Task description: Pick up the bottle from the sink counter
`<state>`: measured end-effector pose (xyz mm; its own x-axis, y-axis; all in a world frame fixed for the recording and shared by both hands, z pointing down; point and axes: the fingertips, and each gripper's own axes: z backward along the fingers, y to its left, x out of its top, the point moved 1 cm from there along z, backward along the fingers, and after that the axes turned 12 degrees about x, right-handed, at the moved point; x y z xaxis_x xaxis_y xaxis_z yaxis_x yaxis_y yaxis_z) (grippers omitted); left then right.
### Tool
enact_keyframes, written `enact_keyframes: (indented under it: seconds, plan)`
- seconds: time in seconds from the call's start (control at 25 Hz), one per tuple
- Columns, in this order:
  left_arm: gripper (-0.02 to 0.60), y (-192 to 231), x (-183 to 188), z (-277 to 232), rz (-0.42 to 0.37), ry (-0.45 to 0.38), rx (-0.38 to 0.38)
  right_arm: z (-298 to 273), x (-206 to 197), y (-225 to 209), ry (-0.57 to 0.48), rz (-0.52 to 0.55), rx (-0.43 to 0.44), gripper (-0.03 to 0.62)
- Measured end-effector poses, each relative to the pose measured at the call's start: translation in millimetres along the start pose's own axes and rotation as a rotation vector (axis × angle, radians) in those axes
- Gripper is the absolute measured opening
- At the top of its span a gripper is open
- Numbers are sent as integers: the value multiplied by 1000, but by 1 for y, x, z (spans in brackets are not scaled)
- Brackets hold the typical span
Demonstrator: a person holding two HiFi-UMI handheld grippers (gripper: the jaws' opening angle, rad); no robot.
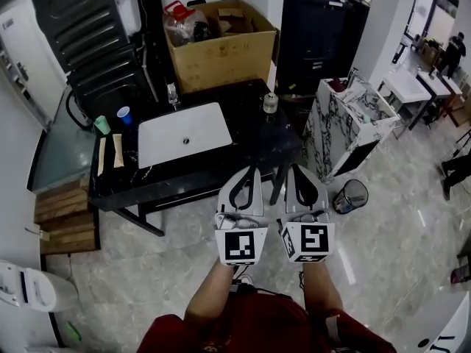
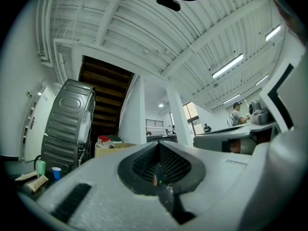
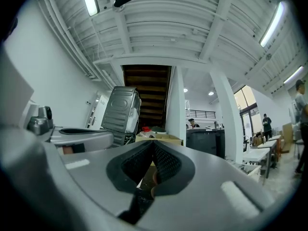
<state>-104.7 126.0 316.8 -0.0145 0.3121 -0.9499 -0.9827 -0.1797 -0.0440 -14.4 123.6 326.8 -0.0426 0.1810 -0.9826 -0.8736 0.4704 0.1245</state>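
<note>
A small clear bottle [image 1: 271, 103] with a pale cap stands upright near the back right corner of the black sink counter [image 1: 254, 134], to the right of the white basin [image 1: 184, 140]. My left gripper [image 1: 250, 171] and right gripper [image 1: 296, 169] are side by side in front of the counter's near edge, short of the bottle. Both are shut with nothing between their fingers. In the left gripper view the left gripper [image 2: 158, 144] points slightly upward with its jaws together. The right gripper [image 3: 153, 143] looks the same in the right gripper view. The jaws hide the bottle in both gripper views.
A blue cup [image 1: 124, 114], a green cup [image 1: 101, 126] and two flat sticks lie on the counter's left. Behind stand a cardboard box [image 1: 221, 50] and a dark appliance [image 1: 88, 28]. A marble-patterned cabinet [image 1: 353, 123] and a wire bin [image 1: 352, 195] are on the right.
</note>
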Motion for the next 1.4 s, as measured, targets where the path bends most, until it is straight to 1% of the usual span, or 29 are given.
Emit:
enact_keyframes:
  seconds: [0.2,0.36,0.48,0.56,0.68,0.72,0.8,0.92,1.04,1.2,1.32,1.4]
  plan:
    - [3,13,-2,-14,-7,0,-11,-20,2,1,2,6,-8,2]
    - [3,22,0,-20,-34,-21,-18,-32,2,7,1,19,0,2]
    - [3,28,-1,-23,-19,-20,-13,-39,4,9,-10,24,2,2]
    - [3,29,-1,-27,-31,-26,-17,-43,4,7,-18,24,1,2]
    - [3,28,-5,-34,-7,-23,-10,-48,2,1,-25,19,5,2]
    - [3,27,-8,-37,-11,-20,-11,-51,-1,-2,-27,16,5,2]
    - [3,25,-13,-45,-36,-21,-16,-57,-5,-9,-34,8,3,2]
    - [3,22,-19,-62,-31,-28,-9,-69,-12,-23,-42,-3,5,2]
    - [3,16,-26,-83,-53,-30,-9,-82,-17,-42,-45,-6,7,2]
    - [3,7,-37,-120,-62,-34,-10,-106,-22,-71,-52,-7,10,2]
    - [3,0,-46,-147,-32,-15,0,-122,-29,-95,-43,-15,12,2]
    - [3,-6,-50,-166,-28,-12,7,-133,-32,-112,-37,-22,16,2]
